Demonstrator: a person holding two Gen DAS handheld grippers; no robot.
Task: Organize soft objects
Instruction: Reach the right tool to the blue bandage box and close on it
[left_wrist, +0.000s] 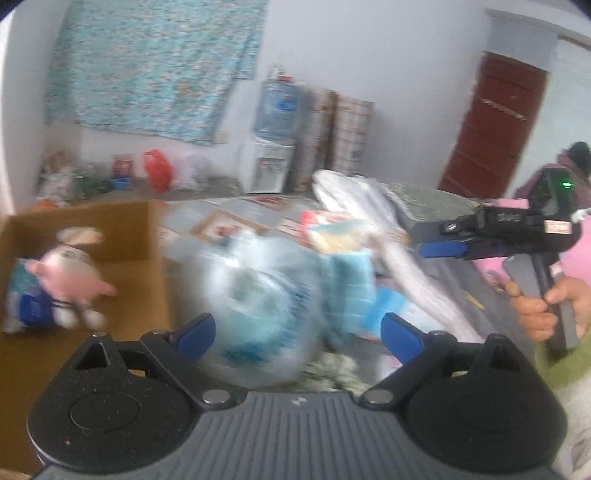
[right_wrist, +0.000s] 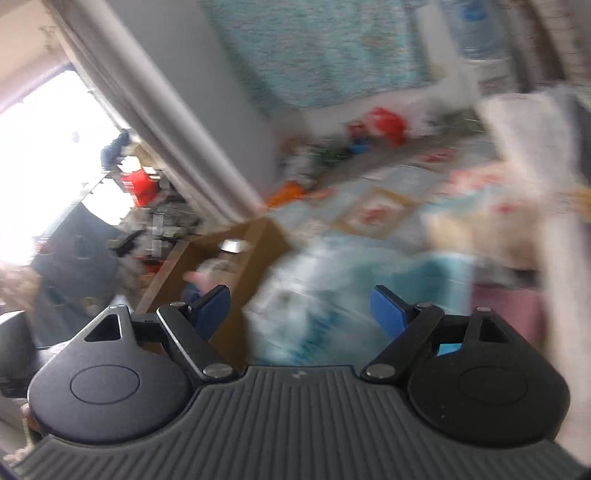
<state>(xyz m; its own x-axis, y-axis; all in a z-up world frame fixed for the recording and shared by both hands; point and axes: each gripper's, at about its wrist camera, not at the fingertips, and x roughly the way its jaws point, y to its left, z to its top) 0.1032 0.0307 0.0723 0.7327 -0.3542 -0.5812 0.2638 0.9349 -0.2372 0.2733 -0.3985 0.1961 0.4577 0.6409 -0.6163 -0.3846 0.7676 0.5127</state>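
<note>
The left gripper (left_wrist: 298, 334) has its blue-tipped jaws spread wide with nothing pinched between them; a clear plastic bag of blue and white soft goods (left_wrist: 258, 306) lies blurred just ahead of it on the patterned bed cover (left_wrist: 236, 218). To the left, a pink and white stuffed toy (left_wrist: 70, 277) lies inside an open cardboard box (left_wrist: 133, 236), beside a blue and white packet (left_wrist: 26, 295). The right gripper (left_wrist: 441, 249) is seen from the side at the right edge, gripped by a hand (left_wrist: 546, 306); in its own view its jaws (right_wrist: 300, 310) are spread and empty over the same blurred bag (right_wrist: 314, 295), with the box (right_wrist: 236, 258) to the left. A water dispenser (left_wrist: 273, 147) stands against the far wall.
</note>
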